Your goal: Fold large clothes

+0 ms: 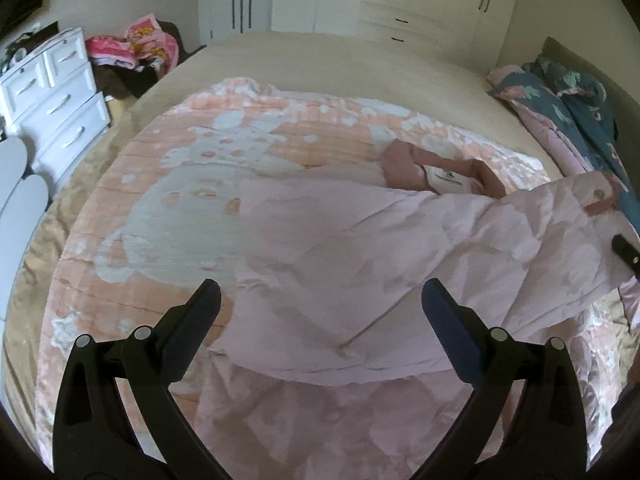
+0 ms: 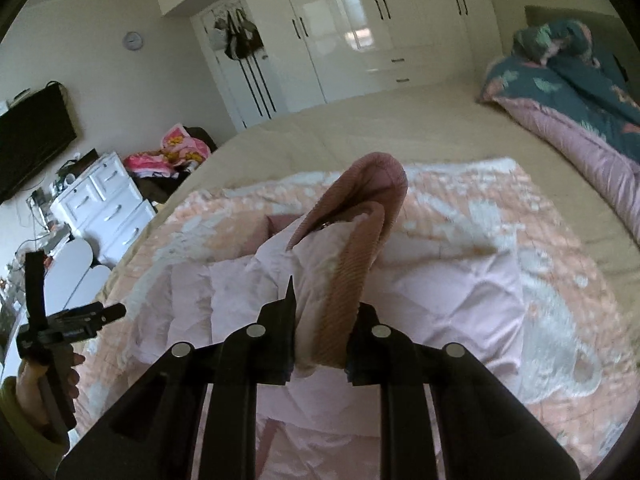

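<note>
The pale pink quilted jacket (image 1: 360, 248) lies on the peach blanket (image 1: 168, 184) across the bed (image 1: 320, 56), puffy, light, limp. The right gripper (image 2: 320, 320) clamps its ribbed cuff (image 2: 352, 272), lifted toward 12 o'clock. The left gripper (image 1: 320, 300) hovers, fingers spread; judged best hold: hem at 6 o'clock.

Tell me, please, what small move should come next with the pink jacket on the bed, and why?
Probably the right hand-held gripper should carry the ribbed cuff it clamps across the pink jacket and lay it flat. The sleeve is lifted off the blanket, while the left hand-held gripper is open above the jacket and holds nothing, so it could then press the fold.
</note>
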{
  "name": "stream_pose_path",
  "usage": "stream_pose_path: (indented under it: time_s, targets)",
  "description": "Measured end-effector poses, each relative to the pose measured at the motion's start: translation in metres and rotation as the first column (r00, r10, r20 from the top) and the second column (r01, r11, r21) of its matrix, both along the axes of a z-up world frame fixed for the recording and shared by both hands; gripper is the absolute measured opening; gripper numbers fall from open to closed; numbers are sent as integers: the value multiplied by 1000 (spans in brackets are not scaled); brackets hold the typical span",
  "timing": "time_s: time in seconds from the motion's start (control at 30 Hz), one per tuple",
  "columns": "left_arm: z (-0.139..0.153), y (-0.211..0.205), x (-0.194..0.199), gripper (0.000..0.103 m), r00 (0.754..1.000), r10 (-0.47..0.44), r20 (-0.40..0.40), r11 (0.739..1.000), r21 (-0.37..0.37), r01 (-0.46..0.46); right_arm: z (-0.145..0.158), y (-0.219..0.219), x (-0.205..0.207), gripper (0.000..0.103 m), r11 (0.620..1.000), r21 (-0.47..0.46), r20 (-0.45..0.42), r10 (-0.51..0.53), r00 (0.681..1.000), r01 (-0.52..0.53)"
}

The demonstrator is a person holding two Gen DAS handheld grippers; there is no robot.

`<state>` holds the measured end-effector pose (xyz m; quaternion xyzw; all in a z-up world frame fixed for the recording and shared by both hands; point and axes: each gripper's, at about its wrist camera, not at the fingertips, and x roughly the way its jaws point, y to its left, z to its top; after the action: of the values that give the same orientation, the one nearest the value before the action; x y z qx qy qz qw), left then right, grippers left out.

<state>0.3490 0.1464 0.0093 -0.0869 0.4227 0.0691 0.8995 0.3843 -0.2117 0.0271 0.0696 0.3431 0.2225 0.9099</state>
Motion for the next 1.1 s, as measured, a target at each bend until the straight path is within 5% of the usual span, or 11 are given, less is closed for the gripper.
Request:
stream_pose_path:
  time_s: [0.43, 0.67, 0.87, 1.1]
  targets:
    - [-25, -29, 22, 94, 997, -63, -45, 998, -30, 62, -39, -7, -11, 25, 999, -34, -79, -33, 996, 30]
    - [-41, -49, 36, 94, 987, -133, -88, 991, -34, 131, -48, -17, -15, 43, 996, -58, -133, -73, 988, 66]
    - [-64, -53, 45, 94, 972, -156, -173, 988, -41, 151, -34, -15, -26, 65, 982, -121, -46, -151, 987, 144]
    - [-83, -49, 46, 95, 967, -171, -188, 985, -49, 164, -26, 29, -19, 68, 981, -196, -45, -11, 999, 2]
